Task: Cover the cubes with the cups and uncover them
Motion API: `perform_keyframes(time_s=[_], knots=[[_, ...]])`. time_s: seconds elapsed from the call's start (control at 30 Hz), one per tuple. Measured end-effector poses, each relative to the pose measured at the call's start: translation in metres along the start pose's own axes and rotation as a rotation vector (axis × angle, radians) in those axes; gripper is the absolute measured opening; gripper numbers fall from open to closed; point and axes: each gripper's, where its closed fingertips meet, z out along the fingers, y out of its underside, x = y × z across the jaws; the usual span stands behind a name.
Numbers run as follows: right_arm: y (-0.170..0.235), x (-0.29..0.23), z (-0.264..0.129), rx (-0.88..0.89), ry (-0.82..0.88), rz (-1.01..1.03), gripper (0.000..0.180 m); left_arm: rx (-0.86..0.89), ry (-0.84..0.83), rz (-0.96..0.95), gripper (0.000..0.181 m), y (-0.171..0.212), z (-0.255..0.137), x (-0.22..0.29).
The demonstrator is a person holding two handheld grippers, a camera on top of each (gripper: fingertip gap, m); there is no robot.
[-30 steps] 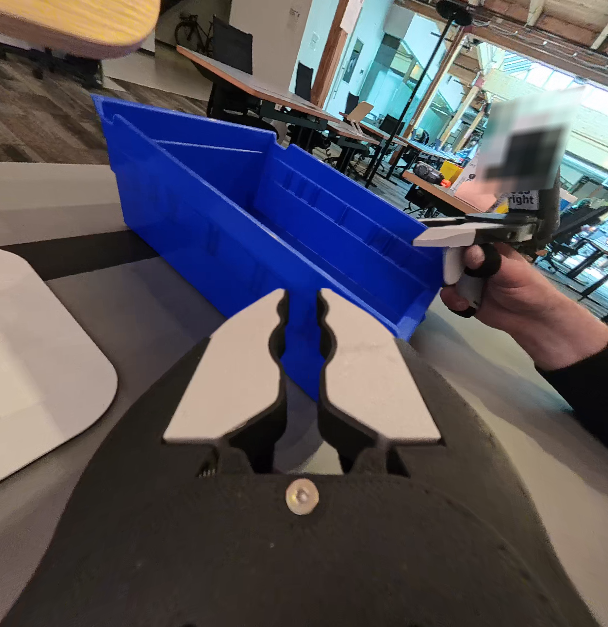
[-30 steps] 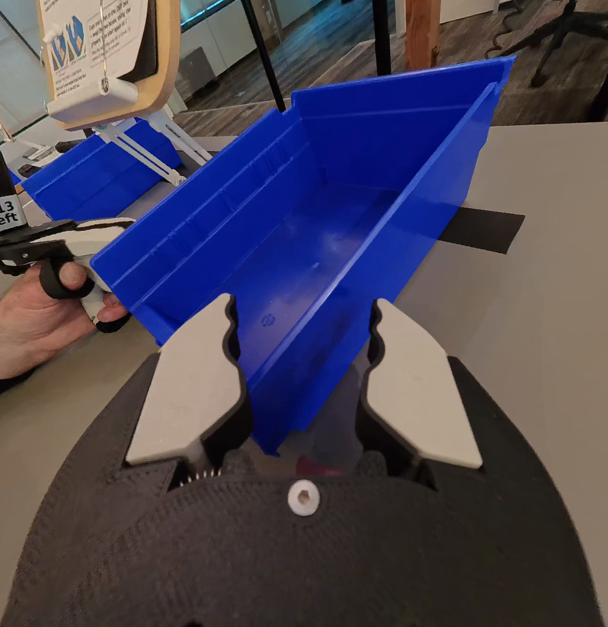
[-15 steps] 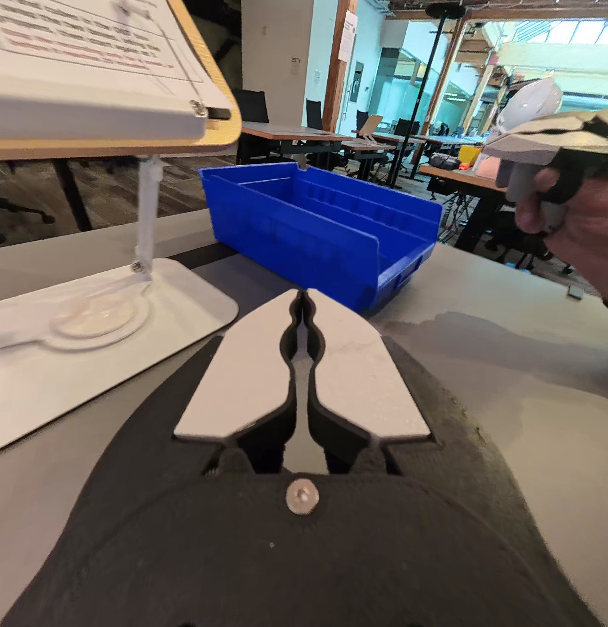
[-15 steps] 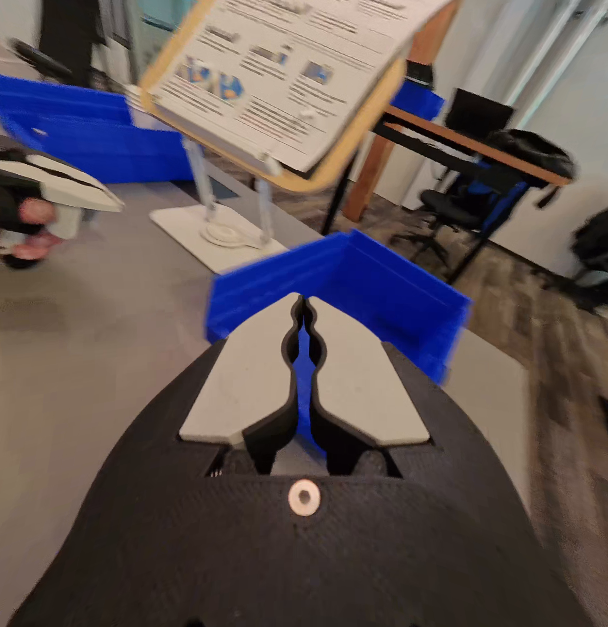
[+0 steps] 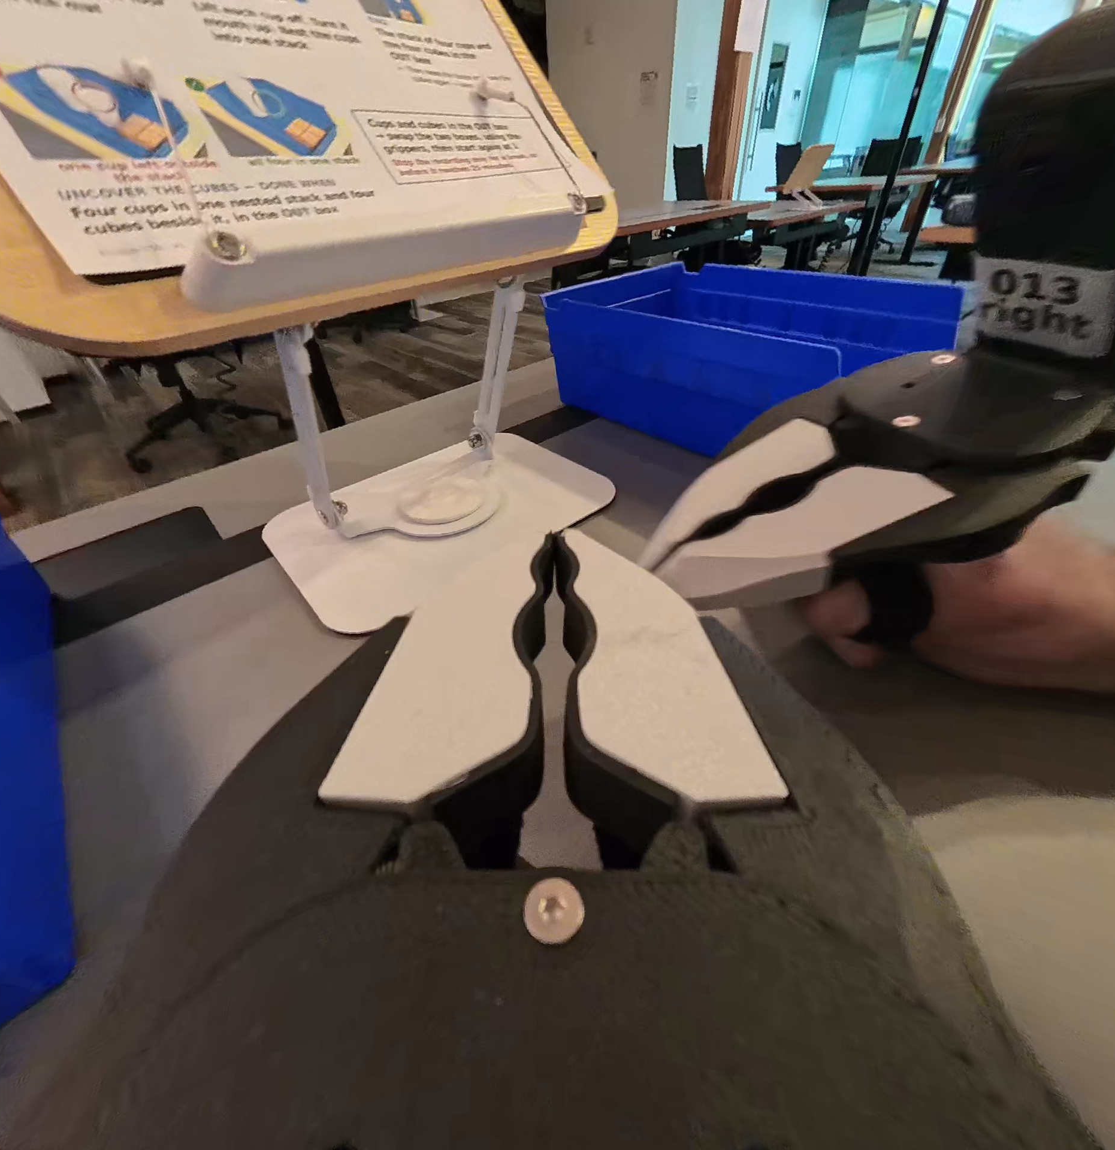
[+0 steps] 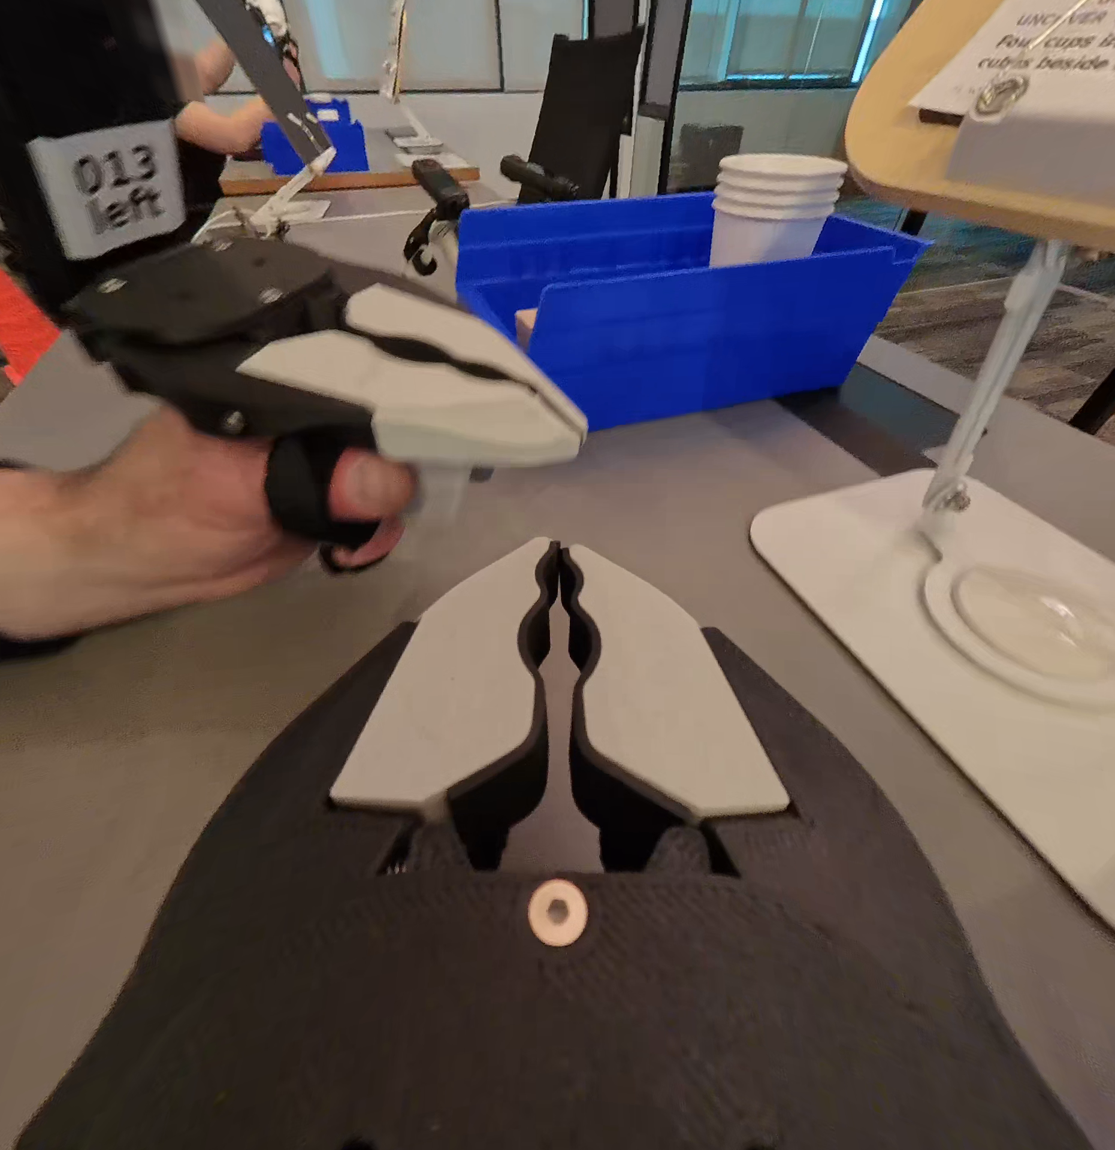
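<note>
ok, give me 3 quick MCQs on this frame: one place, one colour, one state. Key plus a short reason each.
1. Where is the stack of cups?
A. On the bare table
B. In the blue bin
C. On the white stand base

2. What colour are the cups?
A. White
B. Red
C. Blue

3. How do the right tongs stand?
A. Wide open
C. Shut on a cup
B. Shut, holding nothing

Key: 1 B, the stack rises from inside the bin's far compartment in the right wrist view. 2 A, every rim and wall of the stack is white. 3 B, the fingertips meet with nothing between them; the left tongs are the same.
</note>
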Motion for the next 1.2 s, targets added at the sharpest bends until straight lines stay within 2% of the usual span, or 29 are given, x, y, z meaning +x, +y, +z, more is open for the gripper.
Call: perform_keyframes(time_s=[0.1,0.17,0.53,0.73,0.93,1.2], knots=[[-0.004,0.011,0.034,-0.014,-0.001,0.022,0.000,-0.019,-0.040,-0.004,0.000,0.006,-0.002,-0.016],[-0.001,0.012,0.042,-0.045,-0.003,0.002,0.000,-0.013,-0.043,-0.054,0.000,0.007,-0.004,-0.025],[0.005,0.014,0.028,-0.059,0.011,-0.039,0.000,-0.022,-0.070,-0.095,0.000,0.015,0.000,-0.035],[0.006,0.021,0.027,-0.066,0.054,-0.044,0.000,-0.148,-0.231,-0.006,0.000,0.030,-0.003,-0.056],[0.010,0.019,0.030,-0.090,0.058,-0.070,0.000,-0.265,-0.263,0.048,0.000,0.045,-0.002,-0.060],[0.011,0.018,0.031,-0.101,0.061,-0.091,0.000,-0.280,-0.275,0.068,0.000,0.046,-0.003,-0.060]])
